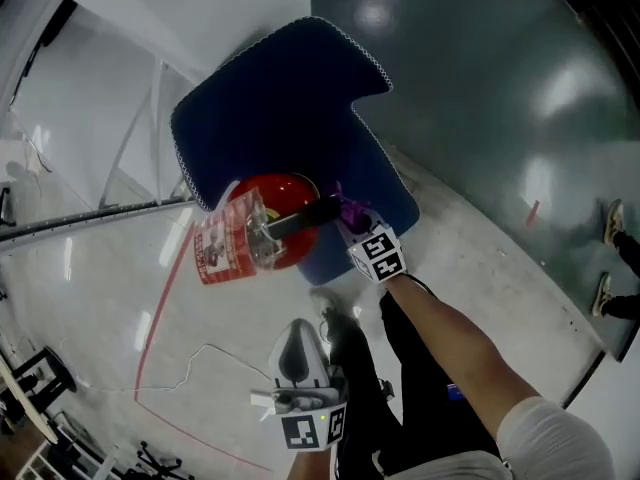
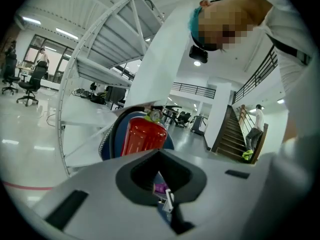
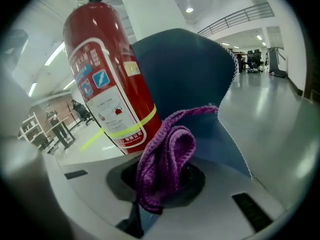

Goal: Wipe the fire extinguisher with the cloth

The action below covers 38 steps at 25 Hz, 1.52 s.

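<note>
Left of the fire extinguisher, floor: pale and glossy, with a thin red line (image 1: pixel 150 338) running across it.
Fire extinguisher (image 1: pixel 262 230): red, upright, seen from above in the head view; a white label with a yellow-green band wraps its body (image 3: pixel 107 79), and a small gauge sits at its top.
Blue mat (image 1: pixel 290 108): dark blue with a pale stitched edge, lying behind the fire extinguisher and spreading out to its right. Whether the fire extinguisher's base stands on the mat or just beside it I cannot tell.
Left hand-held gripper (image 1: pixel 297 333): held low, near me and well apart from the fire extinguisher, pointing toward it; its jaws are together with nothing between them (image 2: pixel 160 176).
Cloth (image 3: pixel 167 154): purple knit, bunched in folds, close against the fire extinguisher's right side by its black handle (image 1: pixel 350 208). I cannot tell if the two touch.
Right hand-held gripper (image 1: pixel 352 223): just right of the fire extinguisher, jaws clamped on the cloth (image 3: pixel 162 184).
</note>
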Tool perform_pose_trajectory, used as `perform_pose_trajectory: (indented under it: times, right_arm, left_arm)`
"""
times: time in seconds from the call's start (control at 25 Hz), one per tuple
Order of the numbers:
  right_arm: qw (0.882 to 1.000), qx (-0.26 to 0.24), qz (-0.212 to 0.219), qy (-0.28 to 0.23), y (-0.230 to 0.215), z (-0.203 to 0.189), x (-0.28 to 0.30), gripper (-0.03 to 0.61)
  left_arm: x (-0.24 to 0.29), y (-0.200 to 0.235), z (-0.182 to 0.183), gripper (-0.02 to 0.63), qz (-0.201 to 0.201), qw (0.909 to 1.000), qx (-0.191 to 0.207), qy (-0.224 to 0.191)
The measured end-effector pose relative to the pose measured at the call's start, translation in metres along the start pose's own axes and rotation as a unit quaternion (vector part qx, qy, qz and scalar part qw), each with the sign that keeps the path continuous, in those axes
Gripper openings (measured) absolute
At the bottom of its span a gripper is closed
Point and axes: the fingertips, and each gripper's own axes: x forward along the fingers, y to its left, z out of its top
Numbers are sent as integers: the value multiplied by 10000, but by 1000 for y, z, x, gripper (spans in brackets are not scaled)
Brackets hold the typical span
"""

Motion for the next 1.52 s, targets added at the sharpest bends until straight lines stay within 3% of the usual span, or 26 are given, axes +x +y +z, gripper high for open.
perform_pose_trajectory:
  times: [0.36, 0.72, 1.04, 1.52]
  right_arm:
    - [9982, -311, 512, -45, 14, 2, 30, 57]
    - [9935, -130, 1011, -500, 35, 42, -8, 57]
    - [9893, -40, 1147, -897, 66, 102, -63, 57]
    - [9884, -98, 938, -1191, 104, 174, -137, 57]
  left_arm:
    - [-13, -1, -15, 5, -97, 9998, -146, 59]
    - [-31, -17, -3, 5, -220, 9995, -201, 52]
    - [-48, -35, 37, 5, -248, 9996, -116, -114]
    - [-103, -43, 99, 5, -259, 9988, -156, -384]
